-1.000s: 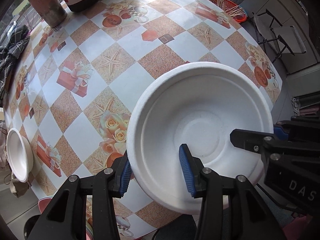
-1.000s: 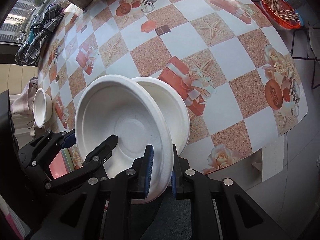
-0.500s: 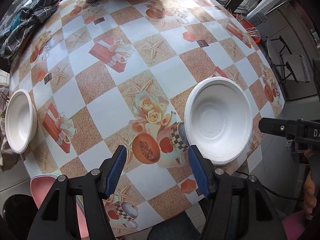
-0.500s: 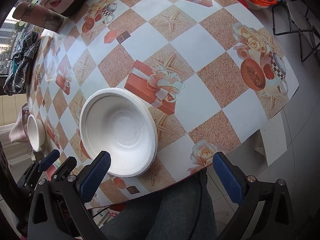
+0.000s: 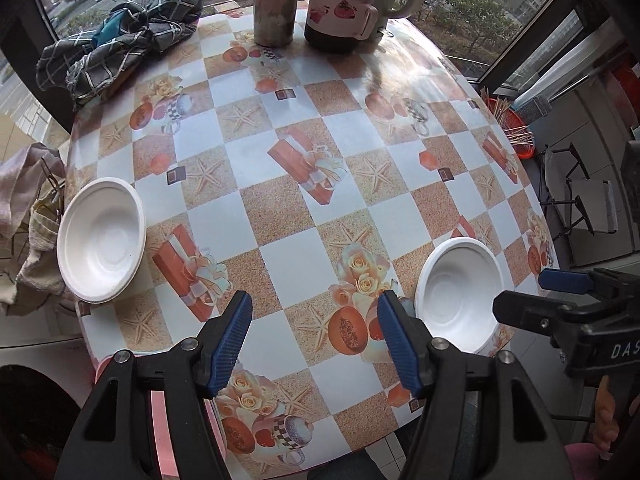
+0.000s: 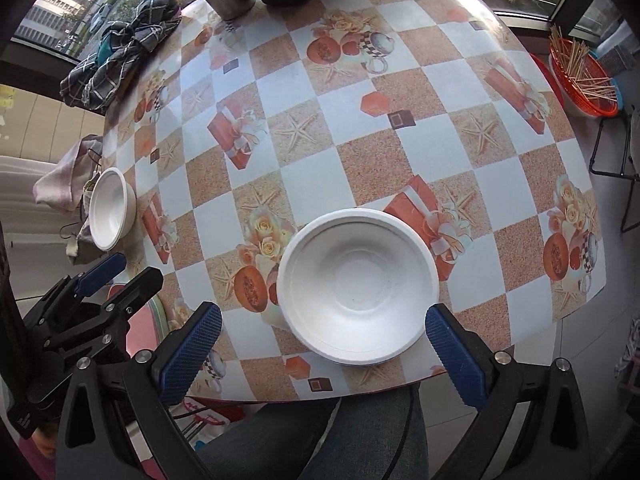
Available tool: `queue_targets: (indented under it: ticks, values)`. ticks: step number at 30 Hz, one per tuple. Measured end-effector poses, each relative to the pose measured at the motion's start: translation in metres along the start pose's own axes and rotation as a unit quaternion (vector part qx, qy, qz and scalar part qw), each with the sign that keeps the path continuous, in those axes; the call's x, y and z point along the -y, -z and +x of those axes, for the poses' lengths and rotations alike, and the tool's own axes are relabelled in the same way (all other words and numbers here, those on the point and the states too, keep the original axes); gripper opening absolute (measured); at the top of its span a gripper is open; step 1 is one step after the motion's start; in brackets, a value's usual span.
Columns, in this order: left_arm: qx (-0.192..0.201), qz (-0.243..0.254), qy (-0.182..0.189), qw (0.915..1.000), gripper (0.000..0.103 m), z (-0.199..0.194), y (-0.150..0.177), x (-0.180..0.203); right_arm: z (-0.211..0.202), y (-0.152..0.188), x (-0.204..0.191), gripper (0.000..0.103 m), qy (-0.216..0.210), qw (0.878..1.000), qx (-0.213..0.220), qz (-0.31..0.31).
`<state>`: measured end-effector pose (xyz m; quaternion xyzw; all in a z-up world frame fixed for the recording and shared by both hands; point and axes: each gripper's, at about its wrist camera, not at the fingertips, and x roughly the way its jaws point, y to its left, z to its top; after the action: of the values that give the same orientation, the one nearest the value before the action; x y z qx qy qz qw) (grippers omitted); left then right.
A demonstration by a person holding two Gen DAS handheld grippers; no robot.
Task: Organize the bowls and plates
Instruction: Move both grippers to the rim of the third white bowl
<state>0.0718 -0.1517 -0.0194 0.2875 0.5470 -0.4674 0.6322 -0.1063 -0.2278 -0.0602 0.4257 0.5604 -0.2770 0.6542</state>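
The round table [image 5: 280,256] fills both views, dressed in a checked cloth of starfish, roses and gift boxes. At its far edge lies a crumpled plaid cloth [image 5: 120,36], and beside that stand a tall metal cylinder [image 5: 274,4] and a pink lidded mug [image 5: 340,8]. Off the table's far right sits an orange basket [image 6: 580,76] bristling with wooden sticks.

Now the bowls. A white stack of bowls [image 6: 358,286] rests near the table's front edge, one rim showing just under the other, right in front of the right gripper [image 6: 322,344]. A single white bowl [image 5: 101,240] sits well apart at the table's left edge, next to a bundle of pale rags [image 5: 28,216].

The right gripper hangs with its blue pads spread wide on either side of the stack, touching nothing. The left gripper [image 5: 314,340] hovers above the cloth, jaws equally parted and holding nothing, between the two bowl spots.
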Motion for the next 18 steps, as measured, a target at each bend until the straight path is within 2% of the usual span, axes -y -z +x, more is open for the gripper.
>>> queue_targets:
  ticks: [11, 18]
  values:
    - [0.031, -0.059, -0.038, 0.9971, 0.07, -0.02, -0.008, -0.068, 0.02, -0.009, -0.072, 0.103, 0.004, 0.997, -0.028, -0.077]
    - [0.044, -0.13, -0.069, 0.9881, 0.07, -0.028, -0.005, -0.13, 0.029, -0.025, -0.113, 0.103, 0.004, 0.993, -0.032, -0.111]
